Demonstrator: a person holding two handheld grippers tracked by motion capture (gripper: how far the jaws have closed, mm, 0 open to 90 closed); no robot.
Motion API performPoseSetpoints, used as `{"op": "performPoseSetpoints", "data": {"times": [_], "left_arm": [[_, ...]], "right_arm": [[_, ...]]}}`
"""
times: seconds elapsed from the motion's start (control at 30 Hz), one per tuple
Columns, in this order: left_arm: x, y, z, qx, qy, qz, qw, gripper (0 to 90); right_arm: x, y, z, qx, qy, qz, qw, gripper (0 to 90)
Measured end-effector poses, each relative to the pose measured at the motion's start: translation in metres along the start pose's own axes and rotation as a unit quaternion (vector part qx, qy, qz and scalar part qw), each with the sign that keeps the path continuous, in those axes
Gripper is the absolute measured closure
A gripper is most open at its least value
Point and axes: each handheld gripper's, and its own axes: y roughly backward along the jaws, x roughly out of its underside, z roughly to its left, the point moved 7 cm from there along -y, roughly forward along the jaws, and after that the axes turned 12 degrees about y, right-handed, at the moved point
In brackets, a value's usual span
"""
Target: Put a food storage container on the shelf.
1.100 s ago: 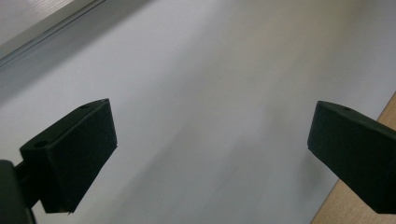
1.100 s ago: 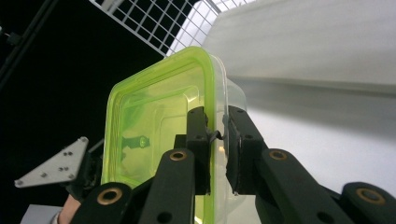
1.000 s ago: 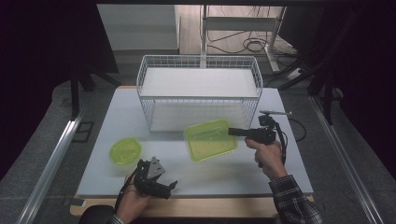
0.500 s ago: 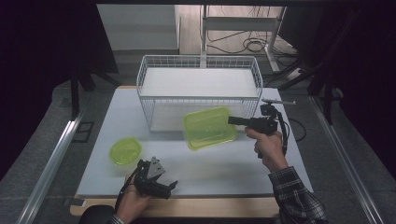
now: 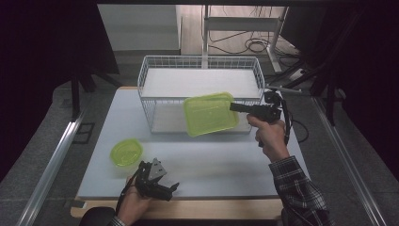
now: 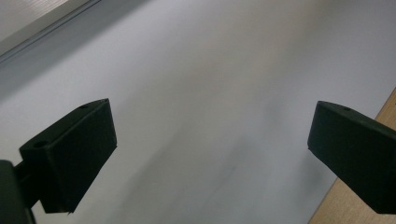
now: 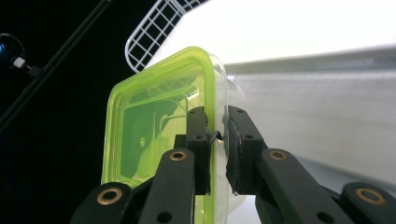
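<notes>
The right gripper [image 5: 234, 107] pinches the green box [image 5: 210, 113] by its rim at 3 o'clock, holding it tilted in the air in front of the wire basket [image 5: 151, 100], probably to clear the wall. At 7 o'clock, the left gripper [image 5: 172, 189] rests spread on the table [image 5: 226, 162], near 1 green bowl [image 5: 126, 152].

The right tongs [image 7: 217, 140] are black, with flat linkage bars pinned by brass-coloured rivets and a black cable looping off the body. The left tongs [image 5: 157, 181] carry a grey three-cornered plate. The right sleeve [image 5: 301, 193] is dark plaid.
</notes>
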Motion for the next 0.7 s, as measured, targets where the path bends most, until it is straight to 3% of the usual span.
{"op": "performPoseSetpoints", "data": {"times": [0.47,0.7], "left_arm": [[0.000,0.000,0.000,0.001,-0.001,0.001,1.0000,0.9],[0.000,0.000,0.000,0.001,-0.001,0.002,1.0000,0.9]], "right_arm": [[-0.034,-0.010,0.005,0.016,0.011,-0.027,0.9994,80.4],[-0.054,-0.019,0.001,0.039,0.009,-0.041,0.9984,80.4]]}}
